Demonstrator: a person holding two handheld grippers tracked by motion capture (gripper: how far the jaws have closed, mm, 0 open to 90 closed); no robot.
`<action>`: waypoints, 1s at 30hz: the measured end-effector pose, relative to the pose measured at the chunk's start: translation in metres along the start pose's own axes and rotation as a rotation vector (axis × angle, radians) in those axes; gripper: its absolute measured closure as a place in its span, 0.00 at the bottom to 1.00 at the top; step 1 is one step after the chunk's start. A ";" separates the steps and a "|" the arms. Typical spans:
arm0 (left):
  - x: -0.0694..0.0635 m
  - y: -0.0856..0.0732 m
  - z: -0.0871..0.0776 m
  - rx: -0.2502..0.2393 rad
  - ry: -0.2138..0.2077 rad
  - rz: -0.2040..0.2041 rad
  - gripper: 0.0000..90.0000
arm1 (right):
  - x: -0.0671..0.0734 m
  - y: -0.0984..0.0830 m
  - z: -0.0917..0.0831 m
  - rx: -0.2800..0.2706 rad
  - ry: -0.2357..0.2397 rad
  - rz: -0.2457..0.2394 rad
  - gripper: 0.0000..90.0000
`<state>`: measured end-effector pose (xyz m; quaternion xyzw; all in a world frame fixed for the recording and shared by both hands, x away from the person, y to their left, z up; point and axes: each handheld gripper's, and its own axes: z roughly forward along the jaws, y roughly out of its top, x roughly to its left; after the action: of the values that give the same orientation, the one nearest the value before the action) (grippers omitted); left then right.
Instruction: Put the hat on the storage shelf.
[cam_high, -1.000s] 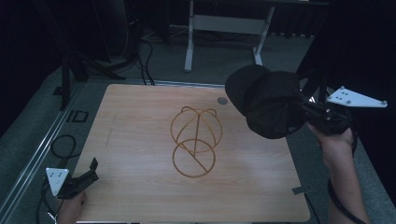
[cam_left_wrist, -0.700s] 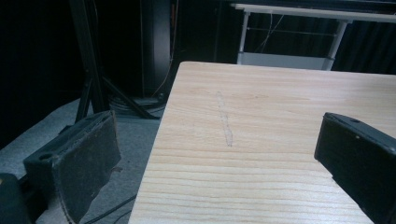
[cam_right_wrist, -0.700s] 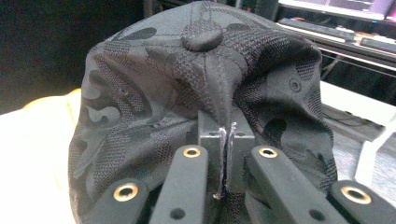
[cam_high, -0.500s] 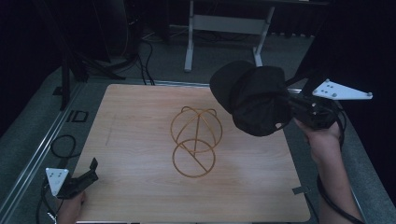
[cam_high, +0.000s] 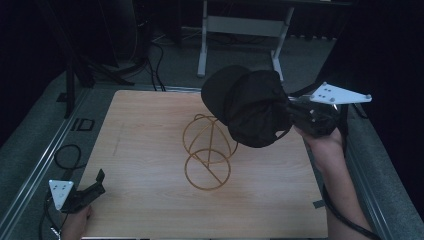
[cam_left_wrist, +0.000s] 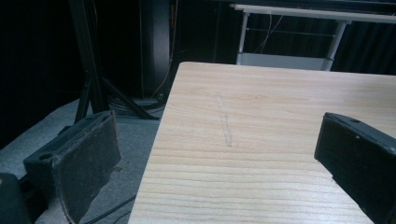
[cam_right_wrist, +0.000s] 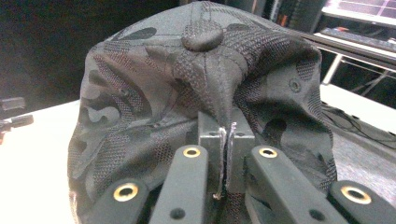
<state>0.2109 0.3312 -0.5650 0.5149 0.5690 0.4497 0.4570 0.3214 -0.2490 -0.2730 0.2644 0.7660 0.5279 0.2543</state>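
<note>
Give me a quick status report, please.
Right tongs shut on cap, held above stand. Left tongs open, low by table edge. Nothing between.

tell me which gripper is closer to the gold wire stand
Right. The right gripper holds the black cap in the air just above and to the right of the gold wire stand. The left gripper sits far off at the table's near left corner.

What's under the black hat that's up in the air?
Under the black cap, pinched by the right gripper, are the gold wire stand and the wooden table. The cap covers part of the stand's top.
</note>
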 end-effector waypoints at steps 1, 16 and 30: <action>0.000 0.000 0.000 0.001 0.000 0.002 0.01 | 0.002 0.001 0.002 0.001 0.004 -0.003 0.98; 0.001 0.000 0.000 0.001 -0.004 -0.002 0.01 | 0.034 0.013 0.034 0.004 0.090 -0.035 0.98; 0.001 0.000 0.000 0.001 -0.007 -0.003 0.01 | 0.056 0.009 0.061 0.036 0.147 -0.050 0.98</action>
<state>0.2107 0.3323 -0.5649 0.5160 0.5682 0.4470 0.4595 0.3223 -0.1673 -0.2895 0.2101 0.7984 0.5254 0.2058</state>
